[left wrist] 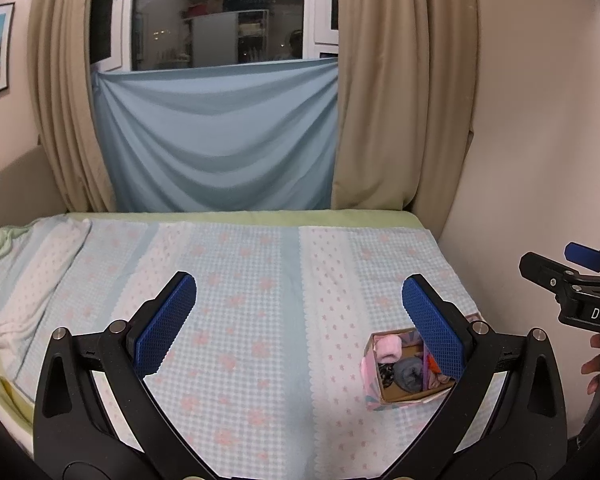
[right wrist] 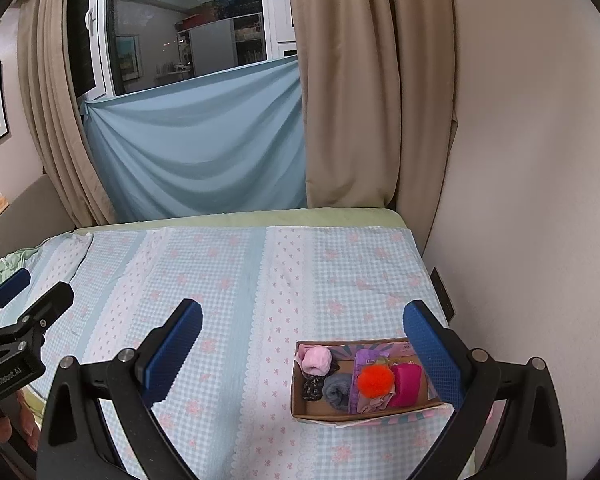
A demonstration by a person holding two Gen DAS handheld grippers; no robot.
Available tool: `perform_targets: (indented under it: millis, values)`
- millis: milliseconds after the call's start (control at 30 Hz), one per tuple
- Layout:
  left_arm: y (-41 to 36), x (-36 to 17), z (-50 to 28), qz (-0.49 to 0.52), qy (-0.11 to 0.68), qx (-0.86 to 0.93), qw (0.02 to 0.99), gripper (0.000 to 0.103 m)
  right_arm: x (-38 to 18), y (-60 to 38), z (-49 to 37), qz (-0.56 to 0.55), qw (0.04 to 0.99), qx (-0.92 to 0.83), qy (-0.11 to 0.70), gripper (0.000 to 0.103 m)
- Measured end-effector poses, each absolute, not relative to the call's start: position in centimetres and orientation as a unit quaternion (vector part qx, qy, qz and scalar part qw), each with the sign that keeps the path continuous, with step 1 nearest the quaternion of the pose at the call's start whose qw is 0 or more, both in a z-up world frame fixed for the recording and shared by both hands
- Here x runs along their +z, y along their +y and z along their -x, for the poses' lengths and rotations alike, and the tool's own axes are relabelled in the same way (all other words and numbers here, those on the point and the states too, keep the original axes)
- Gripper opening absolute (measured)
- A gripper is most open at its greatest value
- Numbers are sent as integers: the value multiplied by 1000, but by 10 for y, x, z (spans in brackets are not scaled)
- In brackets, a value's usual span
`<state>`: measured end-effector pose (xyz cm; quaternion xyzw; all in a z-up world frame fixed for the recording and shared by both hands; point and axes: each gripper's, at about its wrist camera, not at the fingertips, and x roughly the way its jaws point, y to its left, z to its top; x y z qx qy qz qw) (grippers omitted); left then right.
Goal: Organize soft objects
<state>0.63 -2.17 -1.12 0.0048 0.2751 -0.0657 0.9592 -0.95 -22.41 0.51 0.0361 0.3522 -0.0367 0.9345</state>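
Hovering over the bed [right wrist: 228, 280], the left gripper [left wrist: 300, 320] and right gripper [right wrist: 304, 344] both gape wide, holding nothing. Near the right wall, the box [right wrist: 364, 414] holds a pink roll [right wrist: 317, 361], grey roll [right wrist: 337, 389], orange pompom [right wrist: 375, 382] and magenta pouch [right wrist: 409, 384].

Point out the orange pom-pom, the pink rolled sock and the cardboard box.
orange pom-pom [right wrist: 375, 381], right wrist view, fluffy centre.
pink rolled sock [right wrist: 317, 361], right wrist view, top of roll.
cardboard box [right wrist: 374, 419], right wrist view, near wall.

Bedspread [right wrist: 228, 280]: woven checked cloth, matt. Box [right wrist: 324, 414]: brown cardboard inside, printed paper outside. Orange pompom [right wrist: 375, 381]: fuzzy. Grey roll [right wrist: 337, 390] and pink roll [right wrist: 317, 361]: soft knit. Right gripper [right wrist: 302, 354]: matt black plastic, blue textured pads [right wrist: 432, 350], metal pins.
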Motion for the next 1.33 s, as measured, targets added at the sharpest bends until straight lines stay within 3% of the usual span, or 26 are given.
perform_targets:
  millis: [1333]
  values:
    - [-12, -16, -26, -9, 250, -19, 968, 103, -10, -208, -41, -27, 931, -22, 364, 100]
